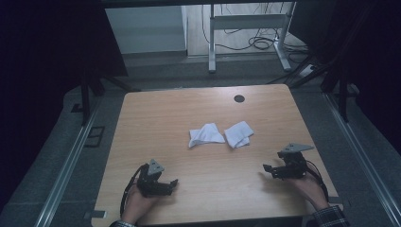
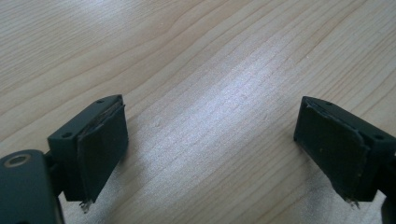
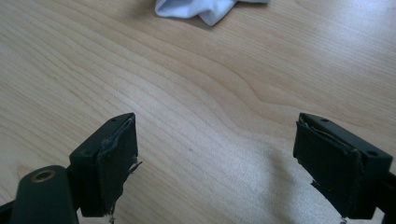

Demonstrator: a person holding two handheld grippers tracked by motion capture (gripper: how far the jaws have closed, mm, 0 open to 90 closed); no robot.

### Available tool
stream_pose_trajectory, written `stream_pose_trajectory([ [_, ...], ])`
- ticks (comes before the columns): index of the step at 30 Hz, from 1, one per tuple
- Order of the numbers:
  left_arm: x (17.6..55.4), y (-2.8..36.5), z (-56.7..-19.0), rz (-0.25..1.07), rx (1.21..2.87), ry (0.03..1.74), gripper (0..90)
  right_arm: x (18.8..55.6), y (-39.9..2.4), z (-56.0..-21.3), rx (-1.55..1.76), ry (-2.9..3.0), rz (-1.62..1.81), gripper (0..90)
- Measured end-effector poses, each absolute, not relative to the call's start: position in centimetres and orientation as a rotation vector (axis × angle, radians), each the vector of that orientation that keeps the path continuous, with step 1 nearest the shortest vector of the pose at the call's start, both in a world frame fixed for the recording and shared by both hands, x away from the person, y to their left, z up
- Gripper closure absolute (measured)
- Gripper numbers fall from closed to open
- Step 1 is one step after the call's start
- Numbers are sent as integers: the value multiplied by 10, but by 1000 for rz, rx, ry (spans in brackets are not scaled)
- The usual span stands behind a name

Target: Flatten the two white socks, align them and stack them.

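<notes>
Here we hold the left gripper low over the wooden table, near its front edge, and in the left gripper view its two black jaws stand wide apart with nothing between them but bare wood grain. The left hand wraps the body of that gripper from behind, and its cable loops down beside the wrist. Our right gripper sits near the same front edge, toward the table's right side, with its grey three-cornered plate on top; in the right gripper view its jaws are likewise spread wide and hold nothing. The right hand grips it from behind, and a plaid sleeve shows at the wrist. Farther out, about the middle of the table, lie two crumpled white cloths: the left cloth and the right cloth, just beside each other and well apart from both grippers. The right gripper view catches the edge of a white cloth at its top, beyond the jaws. A small dark round hole sits near the table's far edge, past the cloths.
</notes>
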State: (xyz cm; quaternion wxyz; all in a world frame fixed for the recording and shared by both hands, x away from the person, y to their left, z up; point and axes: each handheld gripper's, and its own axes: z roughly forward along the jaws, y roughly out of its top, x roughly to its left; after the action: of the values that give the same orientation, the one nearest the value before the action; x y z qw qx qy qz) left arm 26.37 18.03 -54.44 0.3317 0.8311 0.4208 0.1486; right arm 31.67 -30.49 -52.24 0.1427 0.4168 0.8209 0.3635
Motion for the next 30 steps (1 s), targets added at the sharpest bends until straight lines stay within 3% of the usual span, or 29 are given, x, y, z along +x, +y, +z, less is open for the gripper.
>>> stream_pose_trajectory([
  [30, 263, 180, -544, 391, 2170, 1101, 98, 340, -286, -511, 1224, 2405, 1031, 141],
])
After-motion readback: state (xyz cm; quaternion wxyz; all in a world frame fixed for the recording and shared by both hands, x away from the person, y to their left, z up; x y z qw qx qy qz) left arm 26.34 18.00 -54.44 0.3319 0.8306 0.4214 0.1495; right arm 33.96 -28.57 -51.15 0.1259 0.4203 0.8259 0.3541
